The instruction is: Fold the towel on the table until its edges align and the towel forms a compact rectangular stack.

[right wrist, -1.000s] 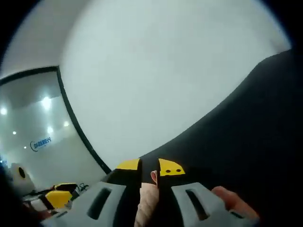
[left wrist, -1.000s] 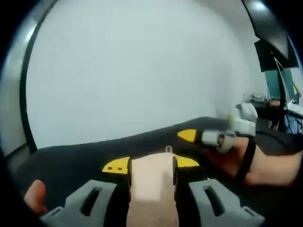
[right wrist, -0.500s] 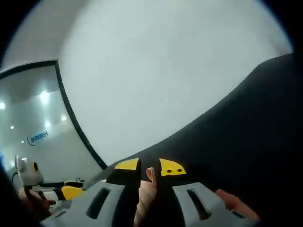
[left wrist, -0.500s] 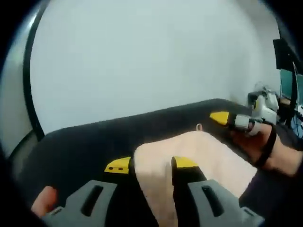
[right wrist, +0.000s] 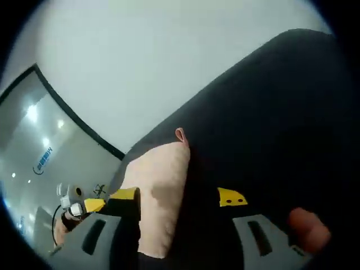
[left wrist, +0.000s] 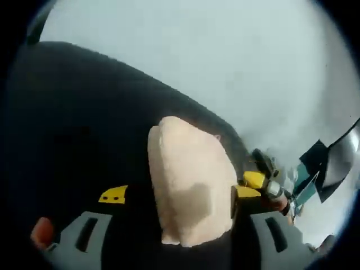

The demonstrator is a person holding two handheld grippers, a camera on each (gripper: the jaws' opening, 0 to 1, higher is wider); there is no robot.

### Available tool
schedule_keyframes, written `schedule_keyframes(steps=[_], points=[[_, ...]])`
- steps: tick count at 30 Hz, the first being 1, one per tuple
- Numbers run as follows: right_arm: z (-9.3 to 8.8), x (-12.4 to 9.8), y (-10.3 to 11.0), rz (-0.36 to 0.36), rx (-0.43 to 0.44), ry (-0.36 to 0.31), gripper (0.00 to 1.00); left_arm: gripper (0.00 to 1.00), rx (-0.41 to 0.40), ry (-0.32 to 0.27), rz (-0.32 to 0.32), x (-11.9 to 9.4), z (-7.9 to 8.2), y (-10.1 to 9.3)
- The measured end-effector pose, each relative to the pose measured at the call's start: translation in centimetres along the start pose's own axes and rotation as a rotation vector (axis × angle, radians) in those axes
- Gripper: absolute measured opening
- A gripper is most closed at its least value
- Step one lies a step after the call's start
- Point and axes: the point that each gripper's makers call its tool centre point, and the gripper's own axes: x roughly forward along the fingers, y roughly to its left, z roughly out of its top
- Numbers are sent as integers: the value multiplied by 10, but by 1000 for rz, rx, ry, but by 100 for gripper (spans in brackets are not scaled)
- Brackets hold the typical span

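Towel (left wrist: 188, 185), pale peach and thick, lying on the black desk (left wrist: 73, 124) in a folded, rounded-corner slab. Seen in the left gripper view between the two yellow-tipped jaws of the left claw (left wrist: 179, 194), spread wide, with the cloth's near edge reaching down between them and its right side close against the right-hand jaw. Not pinched: dark desk visible between the left-hand jaw and the cloth. Small hanging loop (left wrist: 217, 136) sticking out at the far corner of the fold.

Just beyond that right-hand jaw, the yellow tip of the right claw (left wrist: 259, 181), low to the desk beside the towel's edge. Fingertip (left wrist: 42, 232) of the person's hand showing at the lower left of the same view.

In the right gripper view, same towel between that claw's own jaws, also set wide apart; cloth lying toward the left-hand jaw, touching or overlapping it, with a clear strip of desk before the right-hand jaw. Impossible to tell whether the cloth rests on that jaw or just beside it. Loop again at the far corner, pointing up toward the pale wall (right wrist: 140, 56). Another fingertip at the lower right.
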Motion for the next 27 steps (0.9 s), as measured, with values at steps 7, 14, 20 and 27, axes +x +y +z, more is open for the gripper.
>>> schedule_keyframes(steps=[7,14,20,27], points=[[-30,8,34,21,-120,72,48,54,-29,14,-19,13,-15,-11],[-42,23,36,-16,-212,43,28,26,6,2,83,21,-26,0],[-40,9,46,57,-187,38,17,16,70,-21,39,17,-9,-8],[-32,-23,50,100,-159,62,16,14,158,-61,-39,-1,-16,-53]])
